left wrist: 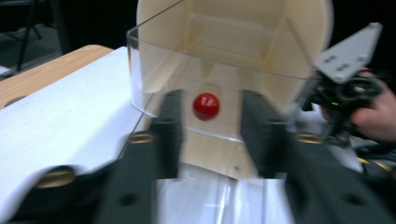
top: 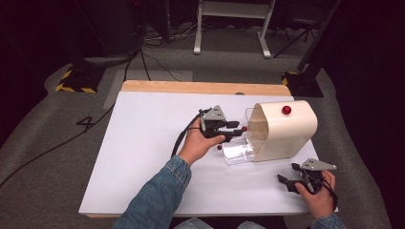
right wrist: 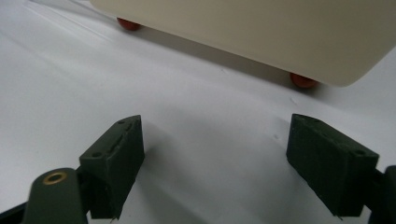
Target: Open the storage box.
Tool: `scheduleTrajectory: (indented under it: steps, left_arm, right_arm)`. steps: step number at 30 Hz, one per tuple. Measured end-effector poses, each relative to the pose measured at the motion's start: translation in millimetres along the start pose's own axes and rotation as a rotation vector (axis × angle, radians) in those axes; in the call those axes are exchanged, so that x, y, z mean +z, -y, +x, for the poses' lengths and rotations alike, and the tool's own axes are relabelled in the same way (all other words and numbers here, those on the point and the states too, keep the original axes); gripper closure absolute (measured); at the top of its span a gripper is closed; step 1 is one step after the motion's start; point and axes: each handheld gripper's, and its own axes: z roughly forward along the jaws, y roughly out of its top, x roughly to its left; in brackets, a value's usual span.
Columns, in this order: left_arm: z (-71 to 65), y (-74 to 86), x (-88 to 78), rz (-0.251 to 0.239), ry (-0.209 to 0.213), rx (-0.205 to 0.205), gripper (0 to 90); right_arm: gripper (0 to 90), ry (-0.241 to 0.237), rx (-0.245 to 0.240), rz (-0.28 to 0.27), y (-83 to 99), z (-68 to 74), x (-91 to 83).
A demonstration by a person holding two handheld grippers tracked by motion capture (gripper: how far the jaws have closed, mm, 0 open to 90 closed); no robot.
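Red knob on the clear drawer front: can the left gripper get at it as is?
Probably yes: the left gripper is open, the red knob sits centred between its jaws, nothing between.

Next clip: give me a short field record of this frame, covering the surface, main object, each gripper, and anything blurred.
surface: white table top with a wooden far edge
main object: cream box with a red knob on top and red feet
drawer: clear drawer sticking out of the box toward the left gripper
drawer knob: red knob, between the open jaws, not clamped
left gripper: open, at the drawer front
right gripper: open, apart from the box, nothing between its jaws
blur: left gripper view is motion-blurred
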Motion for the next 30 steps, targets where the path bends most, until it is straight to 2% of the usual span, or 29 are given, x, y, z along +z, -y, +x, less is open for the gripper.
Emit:
scheduleTrajectory:
  steps: [3, 7, 13, 19, 30]
  left_arm:
    - [3.1, 2.3, 8.7, 0.008, 0.011, -0.013, 52.8]
    - [6.8, 4.9, 10.0, 0.002, 0.067, -0.029, 73.1]
    - [4.7, 3.2, 6.5, 0.02, 0.062, -0.011, 73.5]
    - [3.6, 2.4, -7.7, 0.036, 0.041, 0.015, 73.5]
    - [4.7, 15.9, -37.0, 0.031, 0.006, 0.01, 73.5]
  right_arm:
    - [19.3, 0.0, 0.0, -0.001, 0.1, 0.0, 0.0]
    - [19.3, 0.0, 0.0, -0.001, 0.2, 0.0, 0.0]
    - [19.3, 0.001, 0.0, -0.001, 0.2, 0.0, -0.1]
    - [19.3, 0.0, 0.0, -0.002, 0.1, 0.0, 0.0]
    - [19.3, 0.0, 0.0, -0.001, 0.1, 0.1, 0.0]
